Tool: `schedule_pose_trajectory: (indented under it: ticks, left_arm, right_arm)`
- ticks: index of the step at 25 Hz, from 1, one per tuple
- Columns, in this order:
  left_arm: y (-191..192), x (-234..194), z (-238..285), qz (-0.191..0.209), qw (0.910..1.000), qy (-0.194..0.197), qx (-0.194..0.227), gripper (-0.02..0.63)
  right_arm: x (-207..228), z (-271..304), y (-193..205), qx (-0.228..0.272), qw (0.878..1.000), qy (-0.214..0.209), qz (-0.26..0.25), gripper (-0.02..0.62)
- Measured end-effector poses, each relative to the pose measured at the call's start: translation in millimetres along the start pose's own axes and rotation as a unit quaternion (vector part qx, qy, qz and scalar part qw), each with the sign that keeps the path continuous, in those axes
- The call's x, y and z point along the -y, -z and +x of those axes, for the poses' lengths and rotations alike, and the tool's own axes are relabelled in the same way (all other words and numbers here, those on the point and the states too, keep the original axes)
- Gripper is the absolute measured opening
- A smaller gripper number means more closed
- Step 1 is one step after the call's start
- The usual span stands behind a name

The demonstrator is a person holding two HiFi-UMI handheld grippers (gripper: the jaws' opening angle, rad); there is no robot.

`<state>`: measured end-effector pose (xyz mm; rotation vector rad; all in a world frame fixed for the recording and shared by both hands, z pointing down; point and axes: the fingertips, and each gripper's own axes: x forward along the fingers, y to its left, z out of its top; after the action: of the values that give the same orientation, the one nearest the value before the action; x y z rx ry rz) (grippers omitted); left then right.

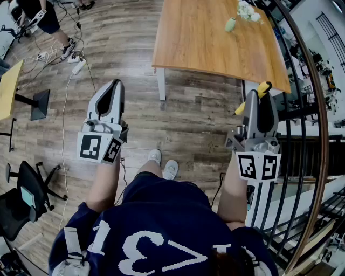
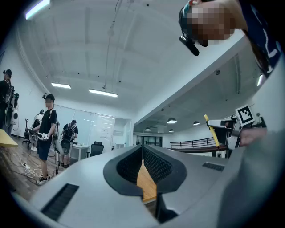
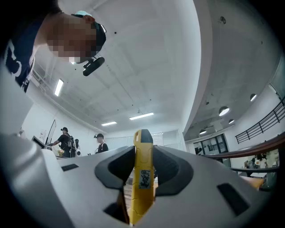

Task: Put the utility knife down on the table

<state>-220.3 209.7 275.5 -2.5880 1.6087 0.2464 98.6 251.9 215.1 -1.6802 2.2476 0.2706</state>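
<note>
Holding status: right gripper [image 1: 259, 101] has its fingers clamped on the utility knife [image 1: 263, 88], pads pressing both flat sides of the yellow body

Right gripper view: knife [image 3: 143, 178] stands on edge between the fingers, dark-capped end poking up past the tips, small printed label facing the camera

Head view: one yellow end sticks out beyond the fingertips toward the worktop [image 1: 205, 40], the other shows lower left of the fingers. Knife is in the air over the wood floor [image 1: 183, 121], just short of the worktop's near edge, near its right corner, not touching it

Left gripper [image 1: 110, 96] is empty: fingers drawn narrow, tips together, nothing between them; left gripper view only shows a strip of wood surface through the gap. It's held over the floor, well left of the worktop leg

On the worktop's far side: a pale green item [image 1: 230, 24] and a white cluster [image 1: 248, 11], both well away from the knife

Black railing [image 1: 302, 135] runs along the right
</note>
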Motion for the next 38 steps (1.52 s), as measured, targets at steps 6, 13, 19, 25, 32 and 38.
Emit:
schedule_pose_trajectory:
  ticks: [6, 13, 19, 25, 32, 38]
  left_arm:
    - [0, 17, -4, -0.003, 1.0000, -0.002, -0.001, 0.023]
    - [3, 30, -4, 0.000, 1.0000, 0.001, -0.003, 0.023]
    - [6, 37, 3, 0.001, 1.0000, 0.004, -0.006, 0.023]
    - [13, 40, 22, 0.001, 0.9999, 0.008, -0.012, 0.023]
    - [29, 20, 75, -0.002, 0.9997, 0.017, -0.018, 0.023]
    - [34, -14, 151, -0.006, 0.9995, 0.029, -0.010, 0.023]
  right_arm:
    - [5, -12, -2, -0.003, 1.000, -0.004, 0.006, 0.138]
    - [10, -19, -1, -0.004, 1.000, -0.008, 0.021, 0.140]
    - [18, -20, 0, -0.006, 1.000, -0.012, 0.025, 0.140]
    - [30, -8, 6, -0.011, 0.999, -0.013, 0.032, 0.140]
    - [52, 36, 28, -0.013, 0.999, -0.006, 0.035, 0.140]
    - [72, 107, 48, -0.009, 0.999, 0.000, 0.033, 0.140]
